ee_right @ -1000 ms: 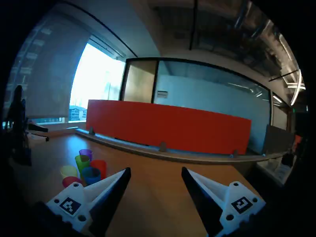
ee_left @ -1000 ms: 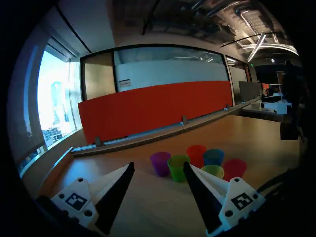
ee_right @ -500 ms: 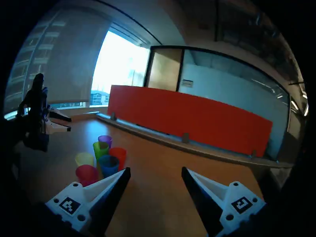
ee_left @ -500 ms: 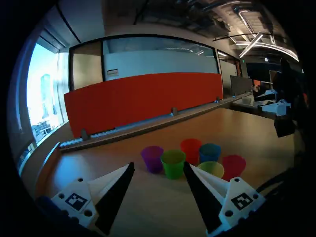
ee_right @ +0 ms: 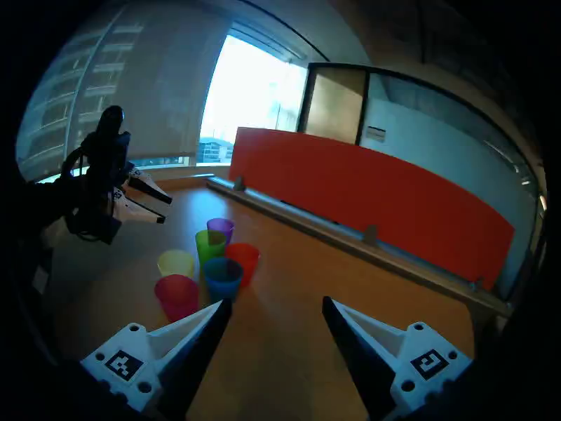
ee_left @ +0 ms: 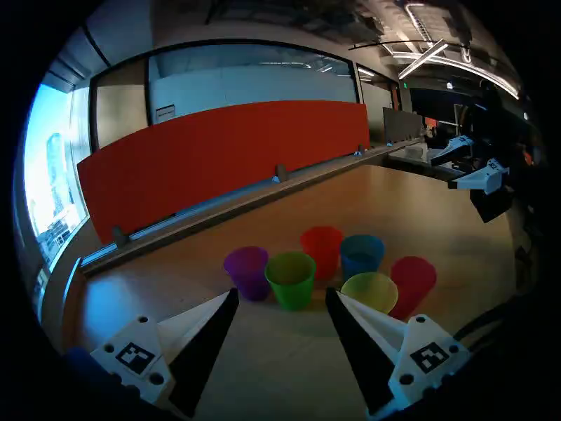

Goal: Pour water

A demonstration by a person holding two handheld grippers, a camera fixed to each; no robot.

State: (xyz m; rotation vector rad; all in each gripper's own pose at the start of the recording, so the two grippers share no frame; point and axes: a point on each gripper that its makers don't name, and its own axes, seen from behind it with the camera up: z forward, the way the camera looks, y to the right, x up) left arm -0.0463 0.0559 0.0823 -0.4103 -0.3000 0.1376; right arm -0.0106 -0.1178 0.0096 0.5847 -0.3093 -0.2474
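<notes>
Left gripper view: left hand-held gripper [ee_left: 280,291] has its pointy white fingers spread wide, holding nothing, and six tapered plastic-looking cups [ee_left: 362,254] sit clustered just ahead on the smooth wooden bench [ee_left: 435,210]. Right gripper view: right hand-held gripper [ee_right: 276,301] is spread too and empty, with the cups front-left.
</notes>
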